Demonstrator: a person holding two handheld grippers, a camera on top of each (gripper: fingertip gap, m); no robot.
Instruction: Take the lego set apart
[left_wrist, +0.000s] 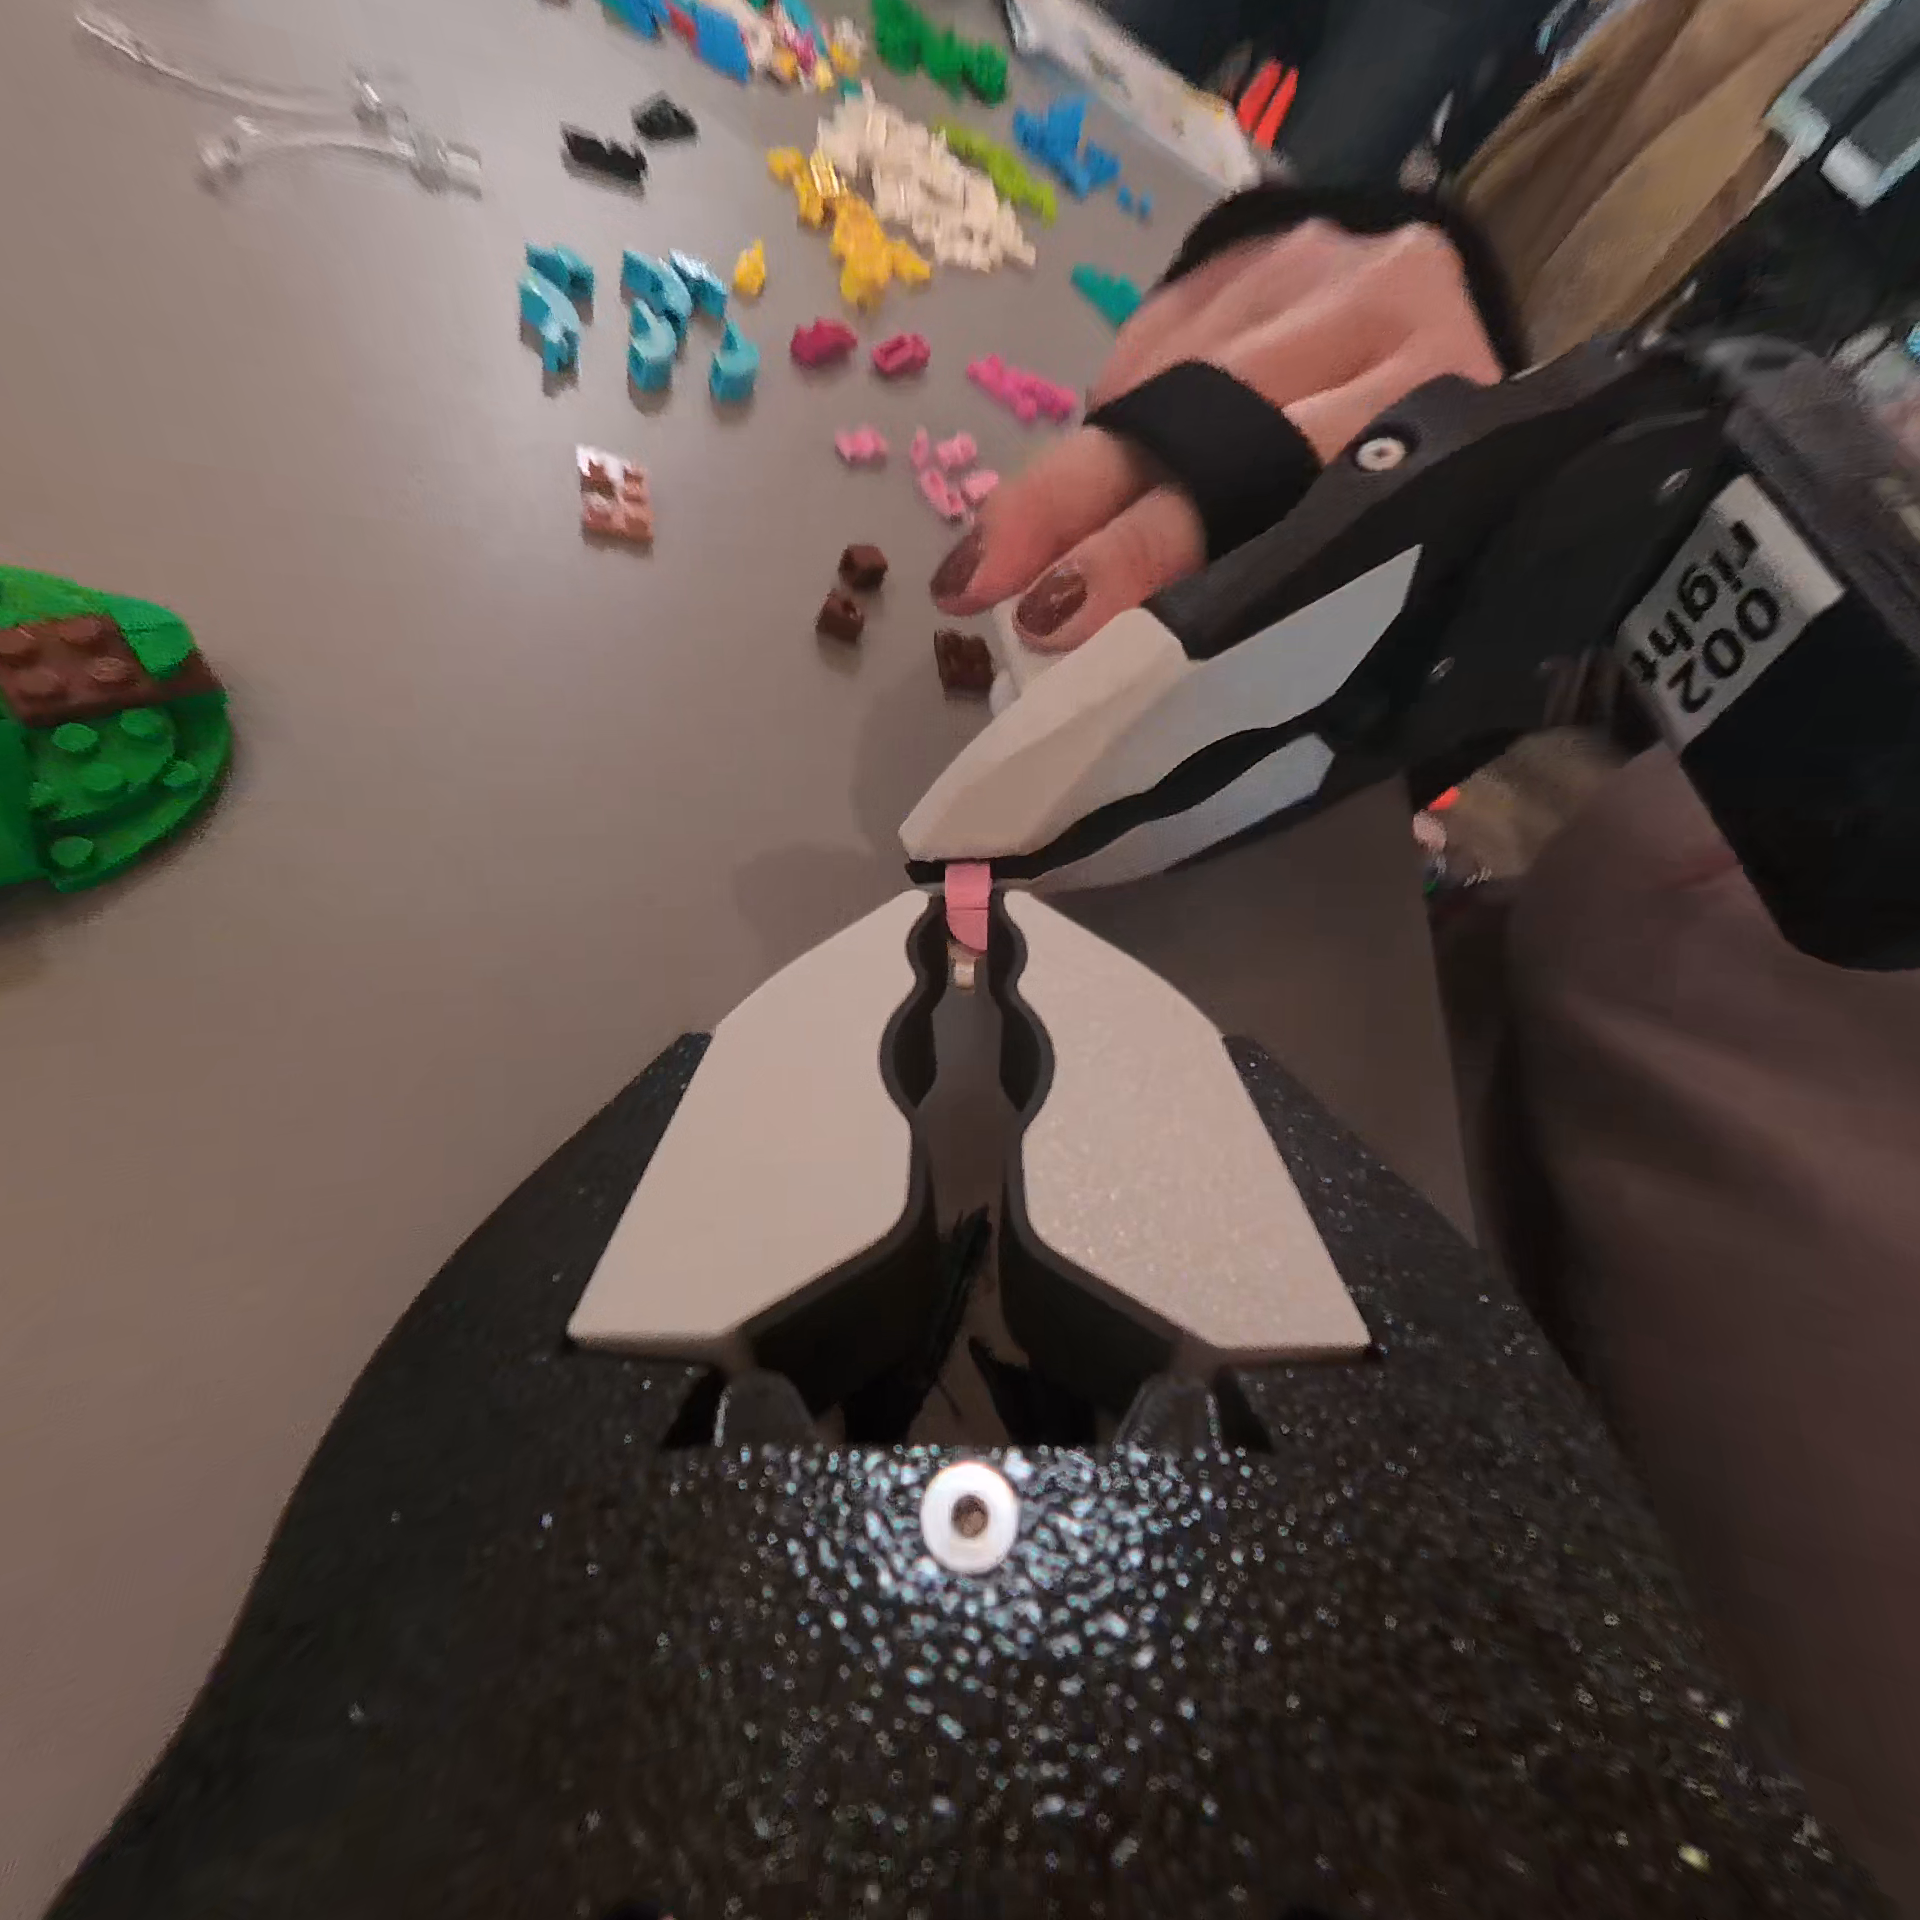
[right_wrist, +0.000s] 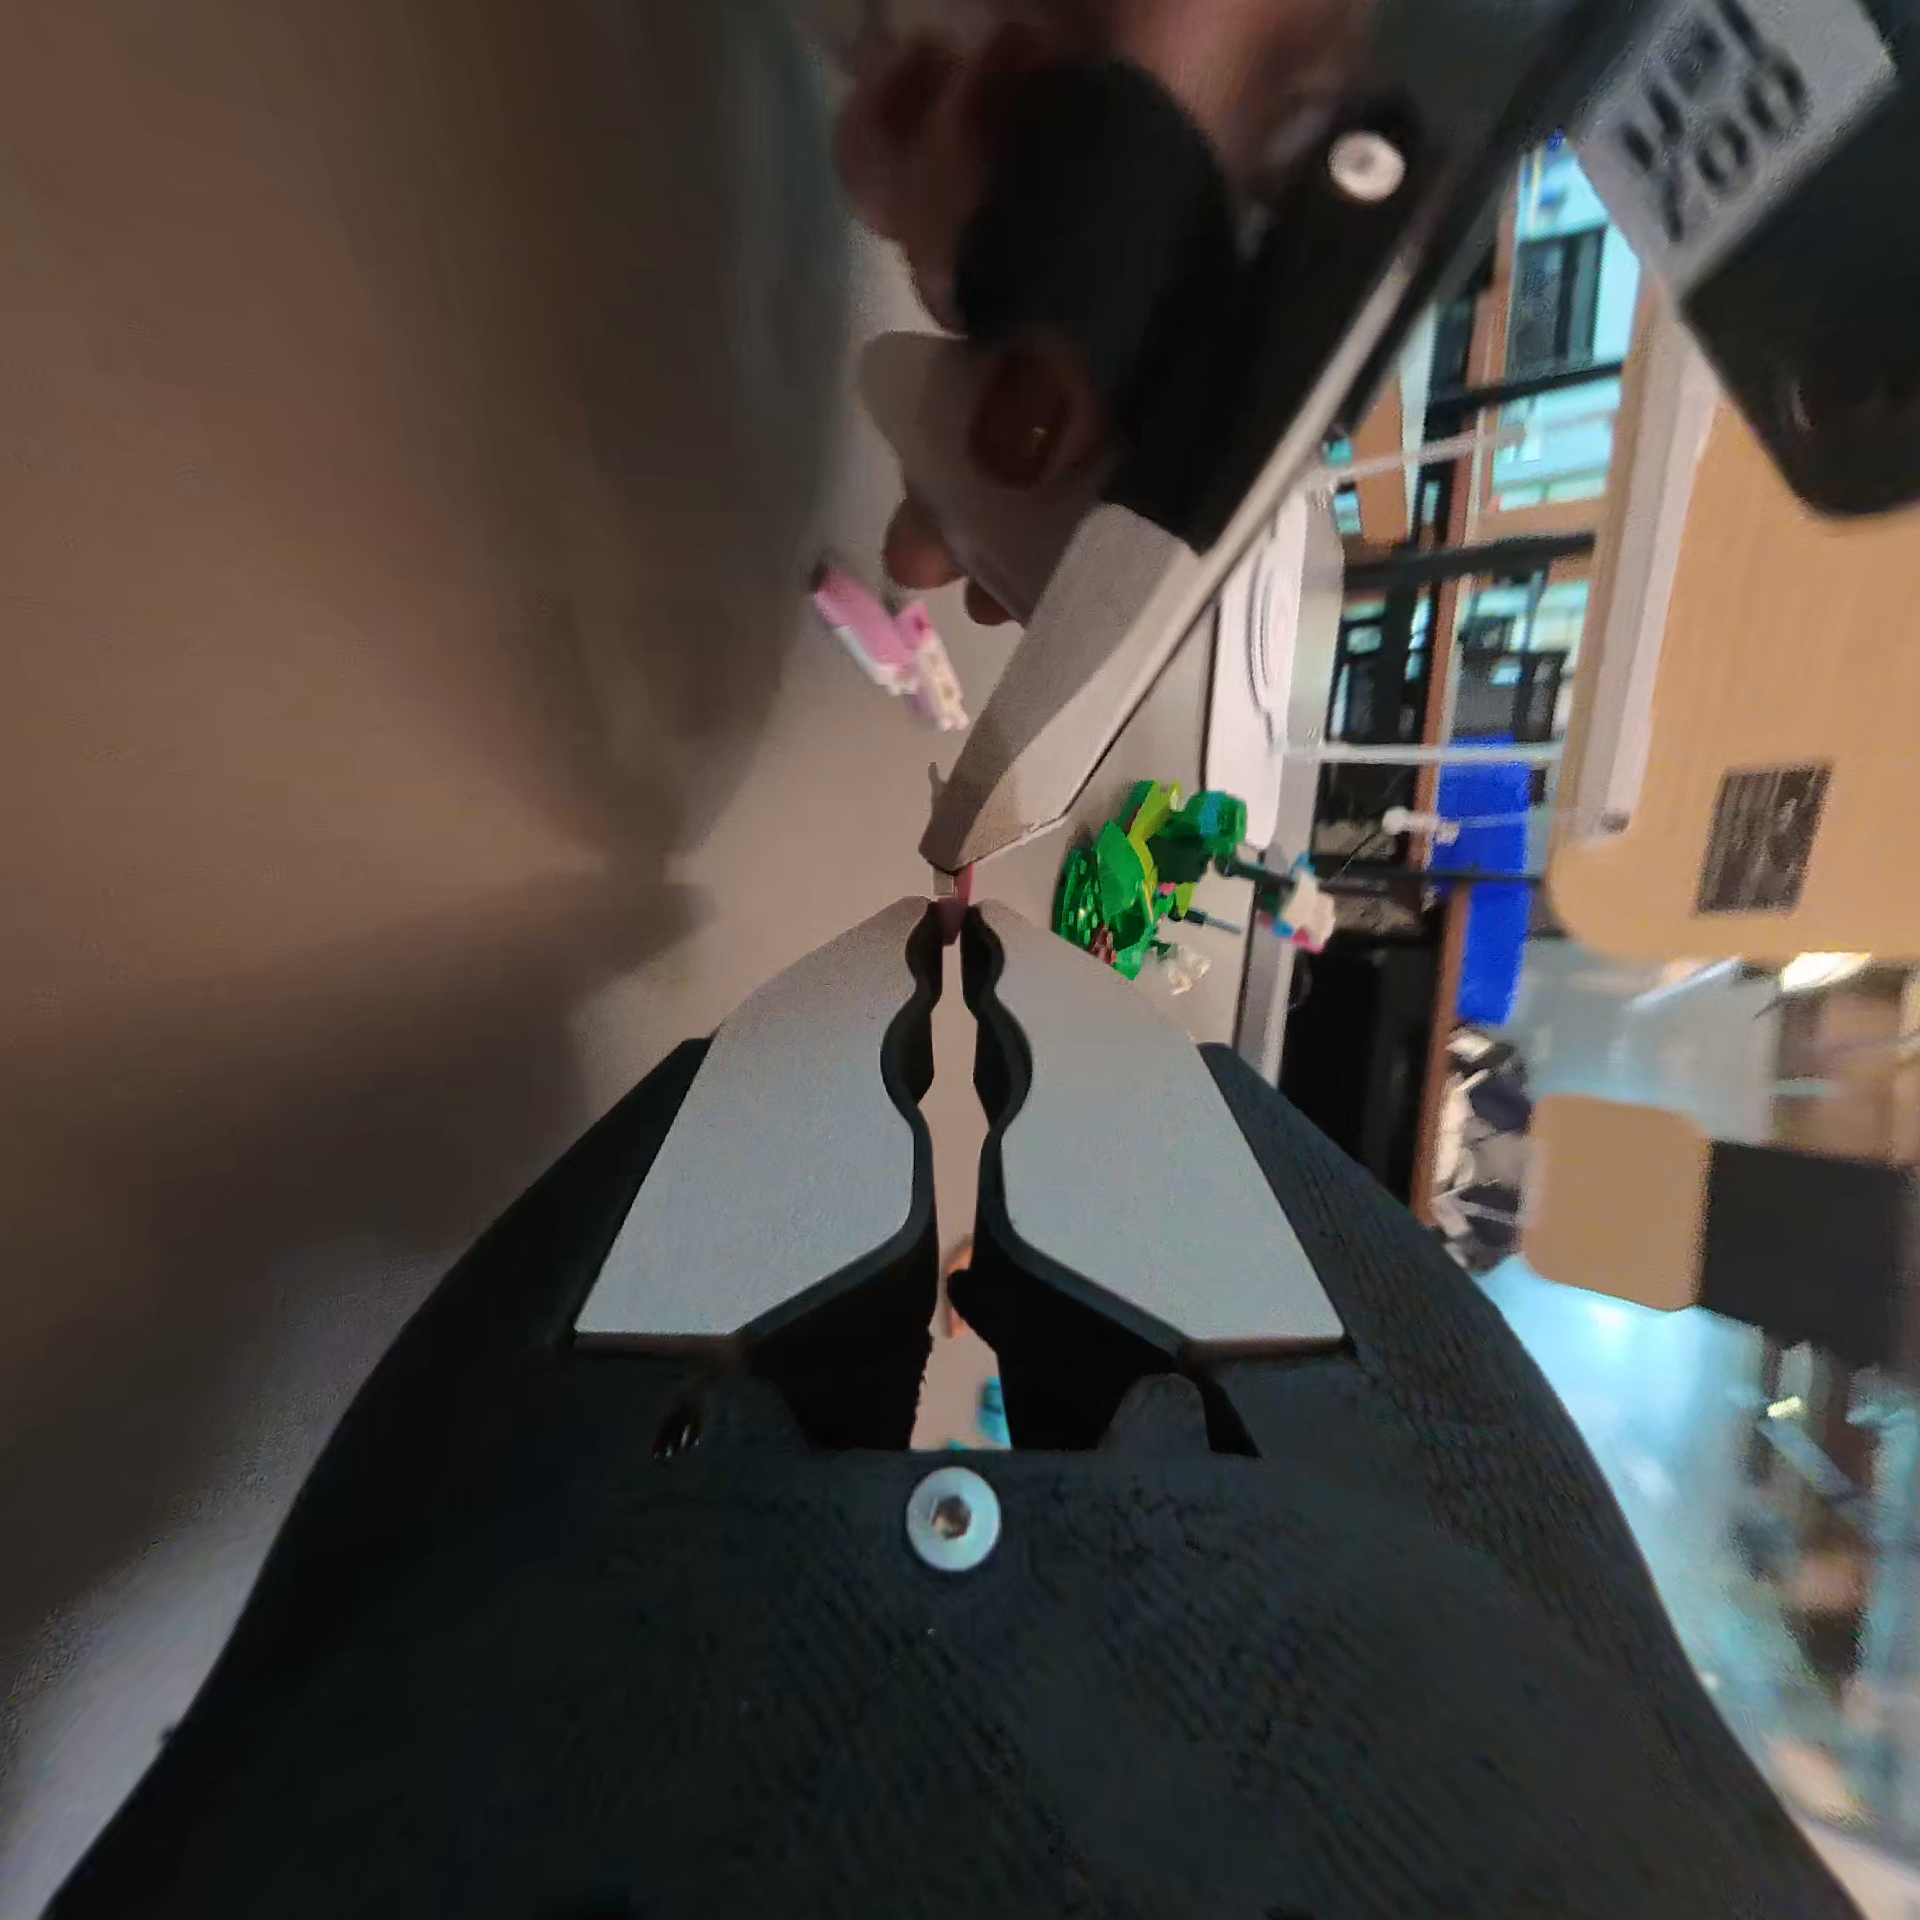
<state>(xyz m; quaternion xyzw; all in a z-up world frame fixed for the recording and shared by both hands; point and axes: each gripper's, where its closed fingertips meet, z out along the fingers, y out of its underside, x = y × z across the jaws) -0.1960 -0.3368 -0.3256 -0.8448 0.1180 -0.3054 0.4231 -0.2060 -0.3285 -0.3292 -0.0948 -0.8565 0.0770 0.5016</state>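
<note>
No bin, tray or box clearly in view in either frame; loose bricks lying straight on the grey table (left_wrist: 312, 935) instead, sorted by colour.

Small pink lego piece (left_wrist: 966, 902) at centre of the left wrist view, lifted off the table, narrow and upright, pinched from below by the left gripper (left_wrist: 964, 914) and from above right by the right gripper (left_wrist: 971, 871); both pairs of jaws clenched on that same piece, tips nearly touching; something pale just below the pink in the left jaws, too small to make out. Same pink piece (right_wrist: 954, 906) a mere sliver in the right wrist view, between the right gripper (right_wrist: 951, 914) at lower centre and the left gripper (right_wrist: 961, 857) coming down from upper right.

Hand (left_wrist: 1226, 416) at upper right of the left wrist view, black strap across a finger, on the right gripper's handle.

Green lego base (left_wrist: 94, 727) at the left edge, studded, brown plates on top, well apart from the grippers; brown bricks (left_wrist: 862, 597) near centre; turquoise pieces (left_wrist: 644, 317), yellow pieces (left_wrist: 862, 234) and white pieces (left_wrist: 935, 177) toward the top, blurred.

Green lego model (right_wrist: 1143, 873) at centre right of the right wrist view; pink and white piece (right_wrist: 894, 655) above centre, blurred.
</note>
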